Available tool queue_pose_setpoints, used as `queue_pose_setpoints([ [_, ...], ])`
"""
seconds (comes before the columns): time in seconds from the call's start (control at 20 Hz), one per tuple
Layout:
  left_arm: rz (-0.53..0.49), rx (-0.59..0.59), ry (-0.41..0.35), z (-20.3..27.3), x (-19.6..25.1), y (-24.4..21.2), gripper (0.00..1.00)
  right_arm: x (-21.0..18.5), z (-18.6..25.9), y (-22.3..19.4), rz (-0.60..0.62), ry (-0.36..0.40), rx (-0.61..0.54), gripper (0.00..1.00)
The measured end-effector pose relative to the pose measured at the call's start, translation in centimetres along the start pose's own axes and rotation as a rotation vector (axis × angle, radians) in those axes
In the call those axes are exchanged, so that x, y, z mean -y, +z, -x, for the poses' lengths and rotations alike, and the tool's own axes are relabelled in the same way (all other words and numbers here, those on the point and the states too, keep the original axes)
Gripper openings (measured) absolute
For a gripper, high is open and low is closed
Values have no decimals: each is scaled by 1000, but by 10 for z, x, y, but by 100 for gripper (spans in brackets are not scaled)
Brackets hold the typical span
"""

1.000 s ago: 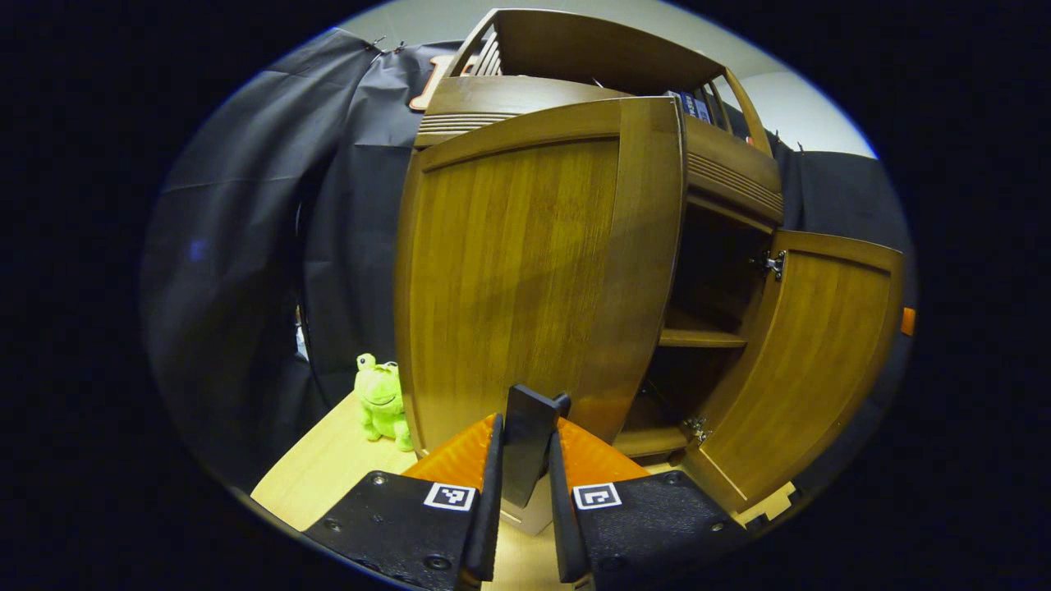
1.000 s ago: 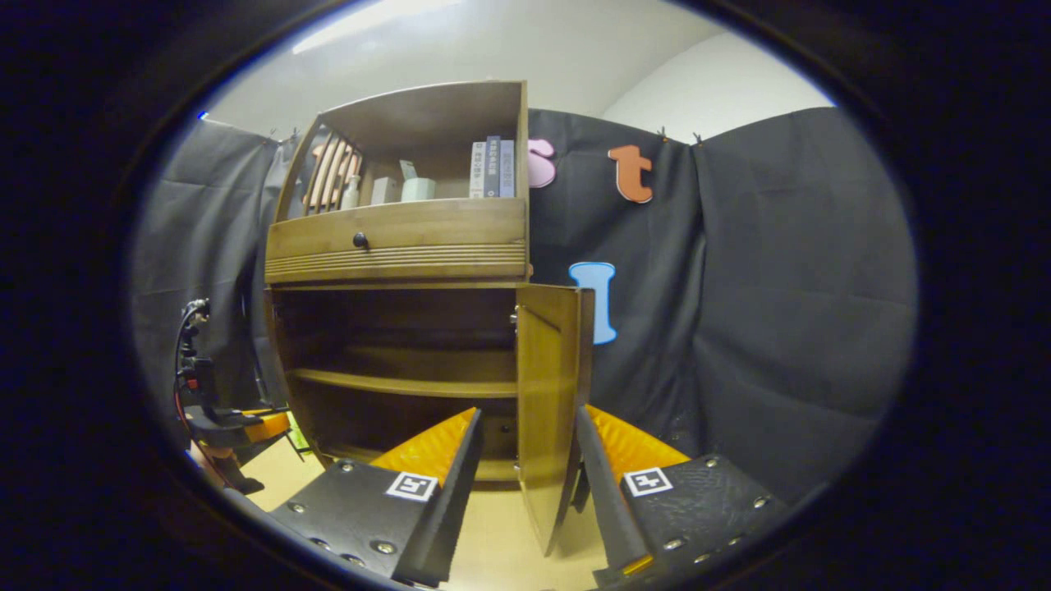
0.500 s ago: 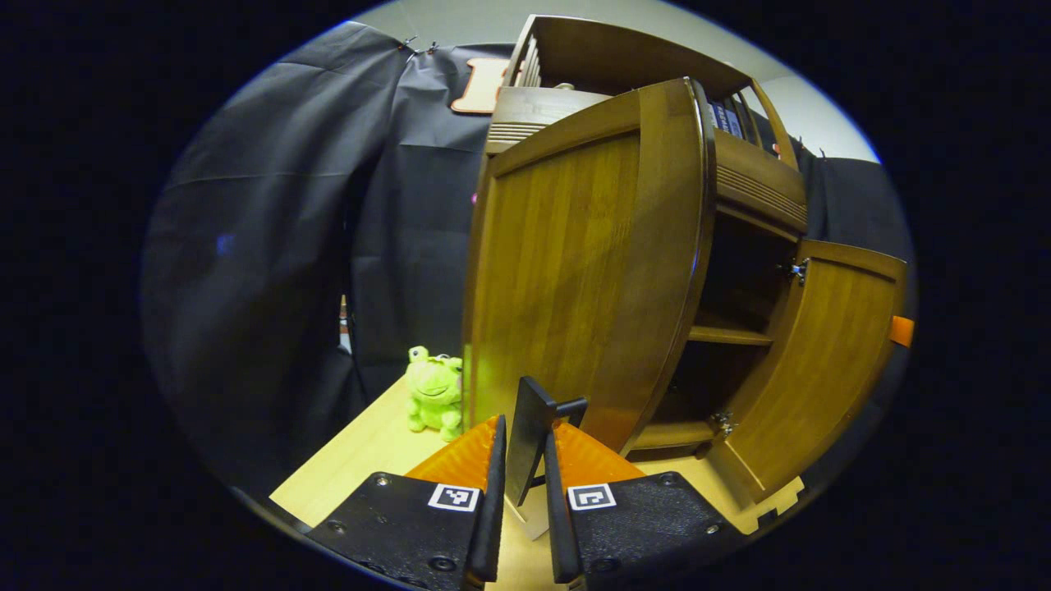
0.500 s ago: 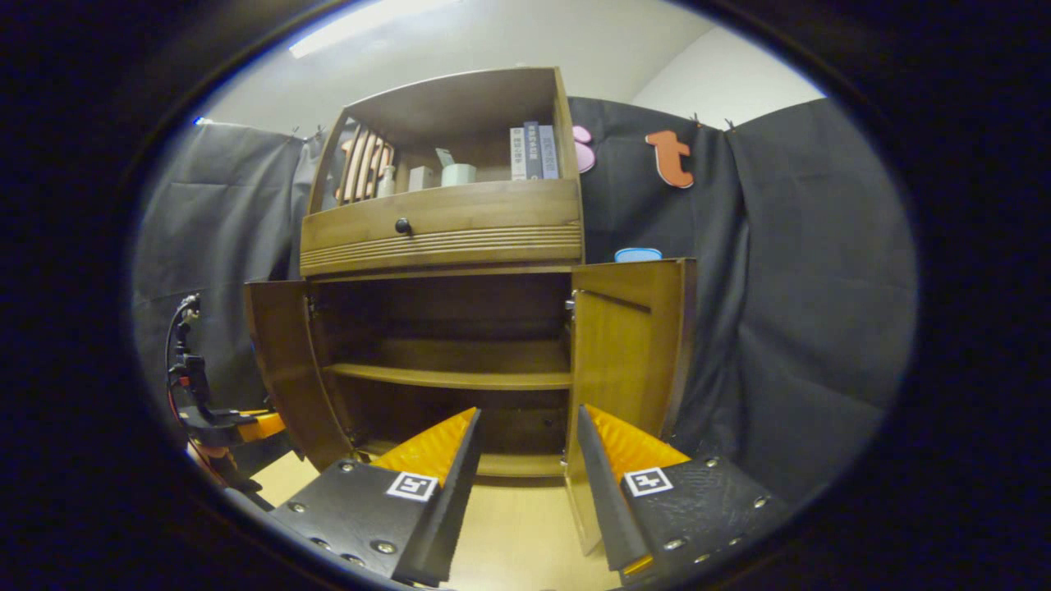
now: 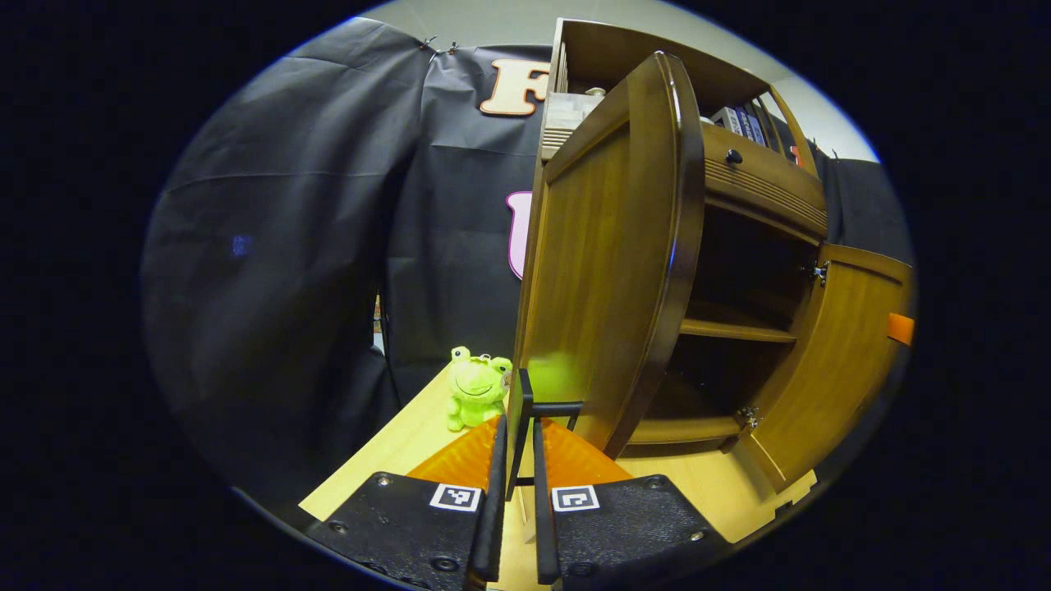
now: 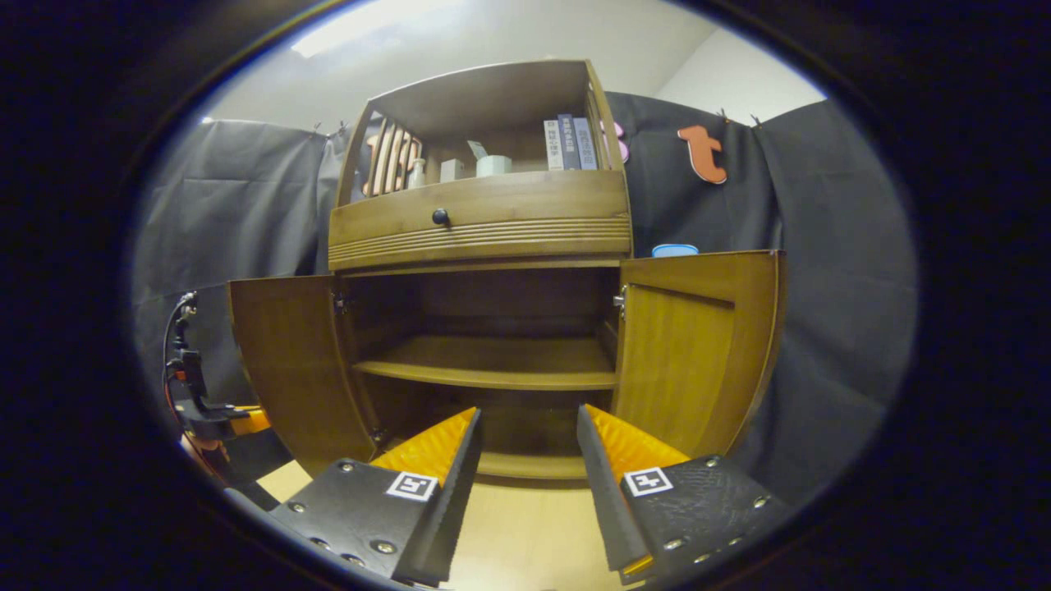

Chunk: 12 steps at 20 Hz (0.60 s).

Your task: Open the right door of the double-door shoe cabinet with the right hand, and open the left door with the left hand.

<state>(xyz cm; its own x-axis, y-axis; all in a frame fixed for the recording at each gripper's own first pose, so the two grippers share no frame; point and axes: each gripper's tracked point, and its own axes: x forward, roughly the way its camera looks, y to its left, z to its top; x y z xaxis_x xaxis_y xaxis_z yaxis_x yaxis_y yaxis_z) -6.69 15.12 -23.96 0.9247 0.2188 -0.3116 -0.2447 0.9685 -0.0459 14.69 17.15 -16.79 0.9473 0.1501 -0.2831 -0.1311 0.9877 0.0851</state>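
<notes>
Left gripper [image 5: 517, 460] jaws clamp left door's [image 5: 608, 263] upright handle [image 5: 519, 427]; right gripper [image 6: 525, 460] jaws agape, empty

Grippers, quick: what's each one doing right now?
Left gripper: closed on the left door's handle.
Right gripper: open, holding nothing.
</notes>
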Motion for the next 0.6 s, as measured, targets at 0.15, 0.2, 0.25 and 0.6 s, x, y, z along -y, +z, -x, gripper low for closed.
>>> queue_pose_setpoints([
  [0.15, 1, 1, -1, 0, -9, 0, 18, -3, -3, -3, -7, 3, -6, 68],
  [0.2, 0, 1, -1, 1, -12, 0, 18, -5, -4, -5, -12, 3, -8, 68],
  [0.25, 0, 0, -4, 1, -13, 0, 18, -6, -5, -5, -19, 3, -9, 68],
  [0.6, 21, 0, 15, 1, -32, 1, 18, -8, -11, -9, -24, -1, -15, 68],
])
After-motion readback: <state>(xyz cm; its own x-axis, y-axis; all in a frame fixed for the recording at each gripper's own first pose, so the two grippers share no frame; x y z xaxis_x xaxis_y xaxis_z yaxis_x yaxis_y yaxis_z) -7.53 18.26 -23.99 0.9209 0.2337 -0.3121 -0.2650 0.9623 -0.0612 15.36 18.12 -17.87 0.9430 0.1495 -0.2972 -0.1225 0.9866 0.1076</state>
